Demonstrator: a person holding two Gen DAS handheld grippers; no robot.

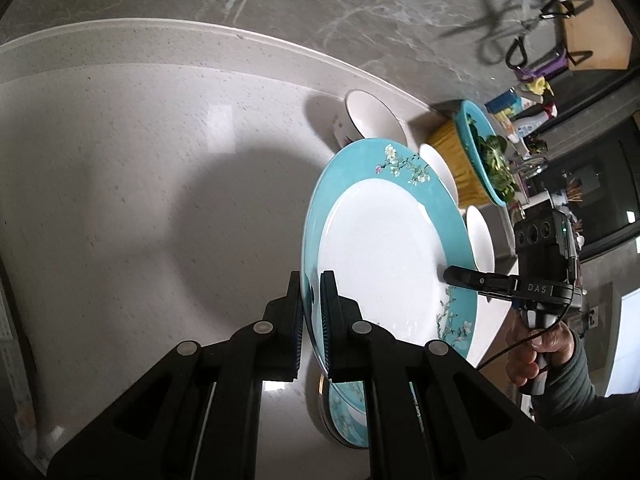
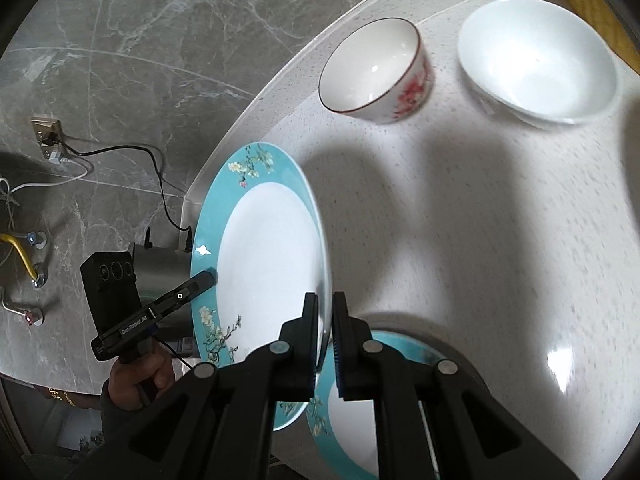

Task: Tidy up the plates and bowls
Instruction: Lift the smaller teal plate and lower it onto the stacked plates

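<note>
Left wrist view: the turquoise plate's (image 1: 384, 248) rim sits clamped between both grippers' fingers (image 1: 329, 308), on opposite edges.

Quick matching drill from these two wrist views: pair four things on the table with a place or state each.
1. upper plate
2. second plate
3. red-flowered bowl
4. plain white bowl

a. lying flat beneath the lifted one
b. gripped at opposite rims by both tongs
c. near the table edge
d. farthest right in the right wrist view

Pairs: 1-b, 2-a, 3-c, 4-d
</note>
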